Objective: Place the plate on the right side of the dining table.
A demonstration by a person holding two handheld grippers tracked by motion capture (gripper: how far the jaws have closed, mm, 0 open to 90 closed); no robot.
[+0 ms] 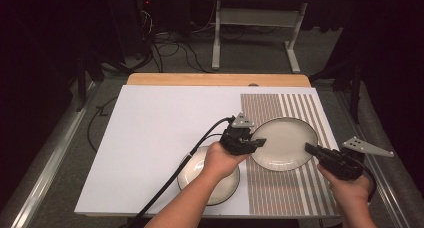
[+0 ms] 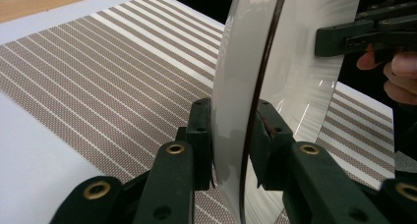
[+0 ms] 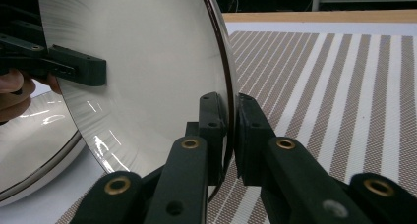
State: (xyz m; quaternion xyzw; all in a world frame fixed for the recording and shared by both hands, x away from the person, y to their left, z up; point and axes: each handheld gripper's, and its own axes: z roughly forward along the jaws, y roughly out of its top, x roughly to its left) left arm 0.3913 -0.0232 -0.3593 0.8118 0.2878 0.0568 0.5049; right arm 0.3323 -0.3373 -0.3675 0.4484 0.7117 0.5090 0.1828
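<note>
We grip one cream plate (image 1: 285, 143) w/ both tools: left tool (image 1: 260, 143) clamps its near-left rim, right tool (image 1: 308, 148) pinches the right rim. Plate sits betw. them, over the striped placemat (image 1: 300, 188); second plate (image 1: 197, 175) lies nearer, left, on the bench (image 1: 150, 138).

Upper plate (image 1: 285, 143) between left gripper (image 1: 260, 142) and right gripper (image 1: 310, 149), rim in jaws of each, above striped mat (image 1: 290, 188). Second plate (image 1: 192, 173) under left hand (image 1: 222, 160), on white sheet (image 1: 160, 128), just left of mat. Table edge (image 1: 220, 79) beyond both grippers.
</note>
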